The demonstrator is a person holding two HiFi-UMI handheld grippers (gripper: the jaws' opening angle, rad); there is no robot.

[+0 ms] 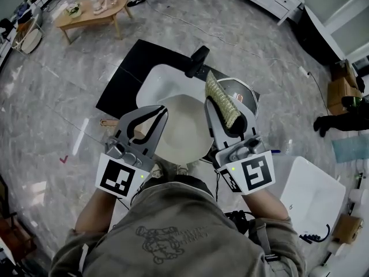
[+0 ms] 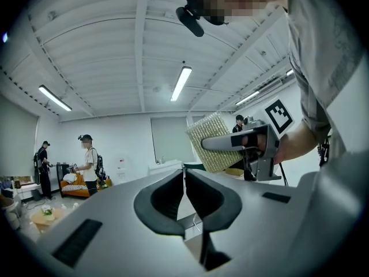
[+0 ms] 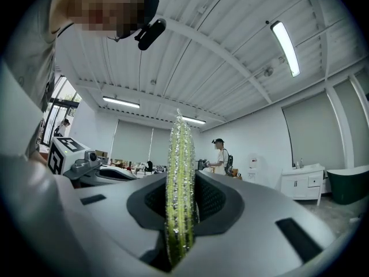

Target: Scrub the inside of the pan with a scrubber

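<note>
Left gripper (image 1: 163, 113): jaws together, nothing between them. It sits over the left edge of the pan and is tilted up; its own view shows ceiling, not the pan.

Pan (image 1: 180, 133): round with a cream inside, lying low between the two grippers on the white tabletop (image 1: 164, 81). The inside faces up and nothing is in it. A black handle (image 1: 198, 60) sticks out on the far side. It looks like the pan's handle, but the join is not clear.

Right gripper (image 3: 180, 189): clamped on the scrubber (image 1: 221, 100), a flat yellow-green pad. The pad is edge-on and upright between the jaws in the right gripper view. In the head view its long axis runs near to far and sticks out past the jaw tips.

Key relation: the pan's inside lies below and just left of the scrubber. The scrubber is over the pan's right rim and not touching it, pointing up and away from the pan.

Judgement:
- Scrubbing has not started.
- The next move needs the right gripper to tip forward and down, then shift left, so the pad's broad face meets the pan floor.
- The left gripper is free to steady the pan, and the handle is on the far side of it.
</note>
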